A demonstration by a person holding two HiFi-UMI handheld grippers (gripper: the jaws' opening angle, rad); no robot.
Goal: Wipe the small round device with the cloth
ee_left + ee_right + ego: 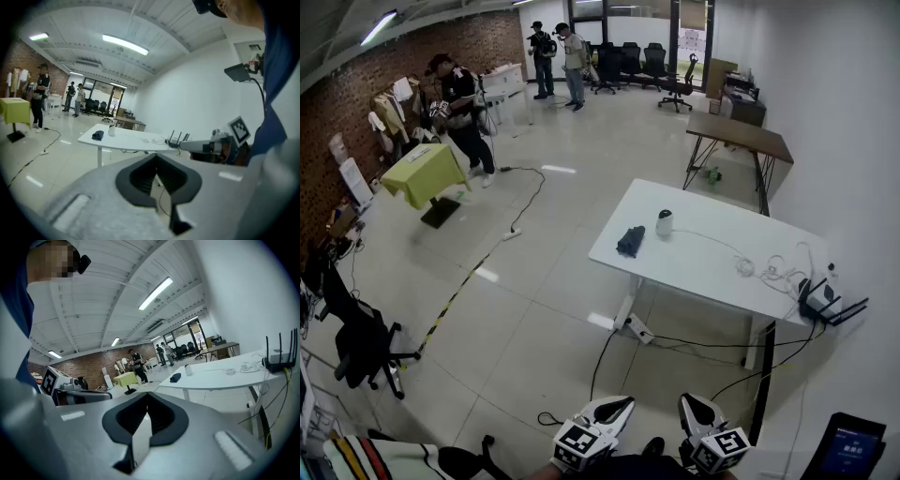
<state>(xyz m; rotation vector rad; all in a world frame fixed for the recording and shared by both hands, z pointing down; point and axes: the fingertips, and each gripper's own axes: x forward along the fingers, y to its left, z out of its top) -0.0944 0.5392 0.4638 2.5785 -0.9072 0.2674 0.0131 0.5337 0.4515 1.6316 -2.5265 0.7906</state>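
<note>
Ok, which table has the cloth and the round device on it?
The nearest one, the white table: the dark cloth lies beside the small white device at its left end. The brown desk and yellow-draped table stand farther off.

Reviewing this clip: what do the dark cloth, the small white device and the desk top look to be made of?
The dark blue crumpled cloth looks like soft matte fabric, since it lies bunched in folds. The small round white device is probably smooth moulded plastic, though it is too small to be sure. The white rectangular desk top is likely laminate or painted board, with a flat, even, uniform surface.
</note>
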